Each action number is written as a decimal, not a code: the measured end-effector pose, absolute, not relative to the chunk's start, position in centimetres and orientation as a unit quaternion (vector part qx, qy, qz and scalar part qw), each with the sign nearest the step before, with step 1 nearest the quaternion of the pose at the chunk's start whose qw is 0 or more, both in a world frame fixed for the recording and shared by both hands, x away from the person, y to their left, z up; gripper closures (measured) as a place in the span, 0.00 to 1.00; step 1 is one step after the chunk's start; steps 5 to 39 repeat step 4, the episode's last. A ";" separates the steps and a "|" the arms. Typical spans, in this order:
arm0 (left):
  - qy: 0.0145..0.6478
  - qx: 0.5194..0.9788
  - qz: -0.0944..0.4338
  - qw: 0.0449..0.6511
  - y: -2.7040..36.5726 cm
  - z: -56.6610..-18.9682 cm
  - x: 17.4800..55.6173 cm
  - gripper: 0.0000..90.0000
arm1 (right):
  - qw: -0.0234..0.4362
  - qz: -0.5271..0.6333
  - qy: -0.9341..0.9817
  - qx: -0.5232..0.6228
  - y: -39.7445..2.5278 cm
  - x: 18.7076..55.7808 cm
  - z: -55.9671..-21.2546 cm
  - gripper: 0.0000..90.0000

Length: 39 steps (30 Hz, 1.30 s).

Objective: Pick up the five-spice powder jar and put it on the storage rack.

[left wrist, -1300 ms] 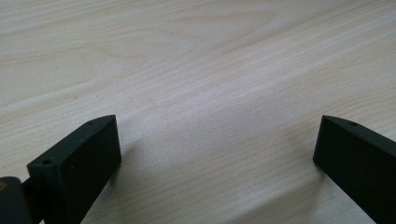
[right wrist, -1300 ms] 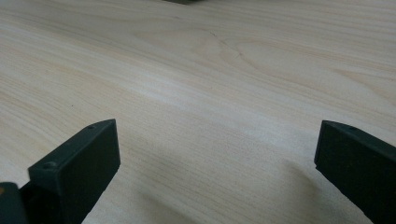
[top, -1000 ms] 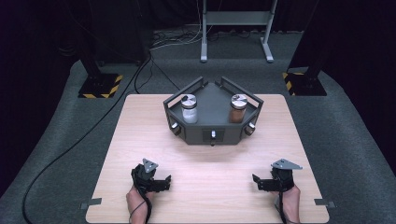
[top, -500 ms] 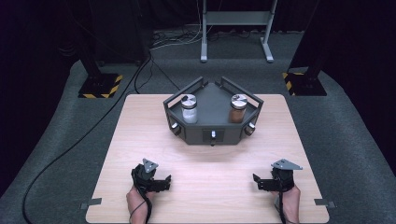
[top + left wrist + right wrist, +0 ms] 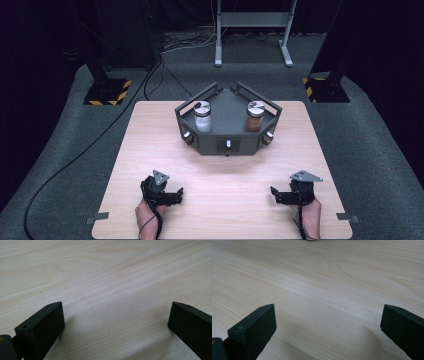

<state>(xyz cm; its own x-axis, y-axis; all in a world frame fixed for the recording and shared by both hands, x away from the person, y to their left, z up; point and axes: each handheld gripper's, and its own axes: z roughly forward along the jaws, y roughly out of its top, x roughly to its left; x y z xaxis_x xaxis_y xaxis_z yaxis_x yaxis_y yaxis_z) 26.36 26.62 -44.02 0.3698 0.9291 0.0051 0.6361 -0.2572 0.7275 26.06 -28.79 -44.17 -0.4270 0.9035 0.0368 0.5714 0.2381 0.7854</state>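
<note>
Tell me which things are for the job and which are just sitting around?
For the job: left gripper, right gripper, white jar, brown jar, dark tray.

Just around: wooden table, floor cable, metal stand.

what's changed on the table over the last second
Nothing visibly changed. The left tongs and right tongs rest open on the wooden table as before, holding nothing. The clear jar and the brown jar stand in the dark tray, untouched.
</note>
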 end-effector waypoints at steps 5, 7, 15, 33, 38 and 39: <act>0.514 0.760 0.226 0.326 26.6 -44.0 26.3 0.01 | 0.217 0.378 0.757 0.486 -28.9 26.1 -44.2 0.00; 0.514 0.760 0.226 0.326 26.6 -44.0 26.3 0.01 | 0.217 0.378 0.757 0.486 -28.9 26.1 -44.2 0.00; 0.514 0.760 0.226 0.326 26.6 -44.0 26.3 0.01 | 0.217 0.378 0.757 0.486 -28.9 26.1 -44.2 0.00; 0.514 0.760 0.226 0.326 26.6 -44.0 26.3 0.01 | 0.217 0.378 0.757 0.486 -28.9 26.1 -44.2 0.00; 0.514 0.760 0.226 0.326 26.6 -44.0 26.3 0.01 | 0.217 0.378 0.757 0.486 -28.9 26.1 -44.2 0.00; 0.514 0.760 0.226 0.326 26.6 -44.0 26.3 0.01 | 0.217 0.378 0.757 0.486 -28.9 26.1 -44.2 0.00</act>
